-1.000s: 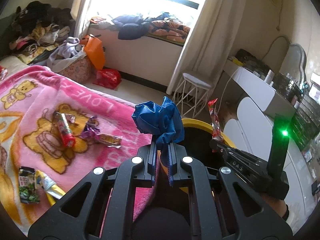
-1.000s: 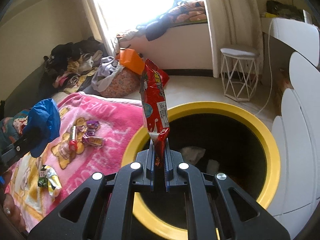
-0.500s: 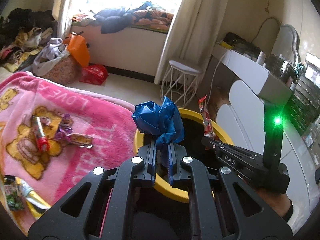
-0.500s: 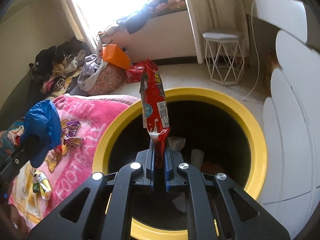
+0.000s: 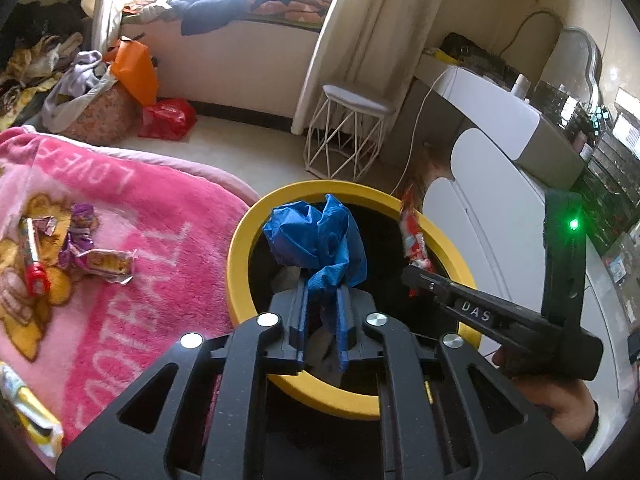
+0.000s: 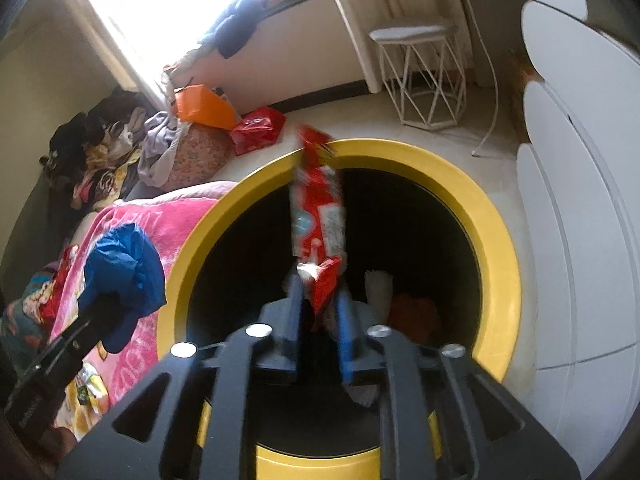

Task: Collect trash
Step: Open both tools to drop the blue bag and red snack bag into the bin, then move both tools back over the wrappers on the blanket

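A round black bin with a yellow rim (image 5: 240, 264) (image 6: 500, 240) stands beside the bed, and both grippers hang over its mouth. My left gripper (image 5: 322, 320) has a crumpled blue plastic bag (image 5: 316, 240) (image 6: 120, 272) standing up from its fingers. Its jaws are opening, and the bag's tail still fills the gap and touches both pads. My right gripper (image 6: 320, 320) (image 5: 416, 276) is opening too, and its fingers stand clearly apart. A red snack wrapper (image 6: 318, 216) (image 5: 412, 236) is blurred and tilted, with its lower end loose between them.
A pink blanket (image 5: 140, 220) to the left carries several wrappers (image 5: 96, 260), a red tube (image 5: 34, 268) and a yellow packet (image 5: 24, 404). White paper (image 6: 378, 288) lies inside the bin. A white wire stool (image 5: 352, 132) and a white cabinet (image 5: 500, 240) stand beyond and to the right.
Both grippers came forward and down over the bin's mouth. Their jaws parted from fully shut. The red wrapper went from upright to tilted and blurred; the blue bag kept its place.
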The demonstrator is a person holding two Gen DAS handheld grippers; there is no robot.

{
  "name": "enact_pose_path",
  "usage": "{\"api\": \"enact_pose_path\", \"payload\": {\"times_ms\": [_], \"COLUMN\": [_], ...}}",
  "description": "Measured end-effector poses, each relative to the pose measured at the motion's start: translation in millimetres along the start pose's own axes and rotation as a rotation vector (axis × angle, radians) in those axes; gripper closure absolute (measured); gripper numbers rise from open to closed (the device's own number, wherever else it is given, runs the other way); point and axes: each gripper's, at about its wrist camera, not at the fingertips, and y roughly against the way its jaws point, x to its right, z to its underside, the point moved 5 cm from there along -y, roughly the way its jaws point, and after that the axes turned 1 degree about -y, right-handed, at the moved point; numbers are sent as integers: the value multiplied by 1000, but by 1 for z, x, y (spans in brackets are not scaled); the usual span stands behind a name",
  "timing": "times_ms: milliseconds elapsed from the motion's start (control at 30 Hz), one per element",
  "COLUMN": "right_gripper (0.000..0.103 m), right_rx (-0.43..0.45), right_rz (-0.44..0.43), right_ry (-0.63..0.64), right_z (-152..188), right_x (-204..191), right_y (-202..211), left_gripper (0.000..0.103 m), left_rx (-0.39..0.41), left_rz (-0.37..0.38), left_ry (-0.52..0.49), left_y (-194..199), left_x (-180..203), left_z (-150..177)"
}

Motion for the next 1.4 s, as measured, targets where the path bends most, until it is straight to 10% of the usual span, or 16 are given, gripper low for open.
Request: {"api": "enact_pose_path", "payload": {"times_ms": [300, 1400], "right_gripper": [61, 43], "right_rx": [38, 232], "right_rz": [5, -171], "right_ry": [-30, 315], "right_z": [-4, 14], "right_x": [5, -114], "right_y": [8, 55], "left_gripper": [11, 11], "left_rx": [63, 308], "left_rz": [25, -267], "left_ry": [86, 194], "left_y": [17, 137], "left_x": [-9, -93], "left_z": [-3, -1]}}
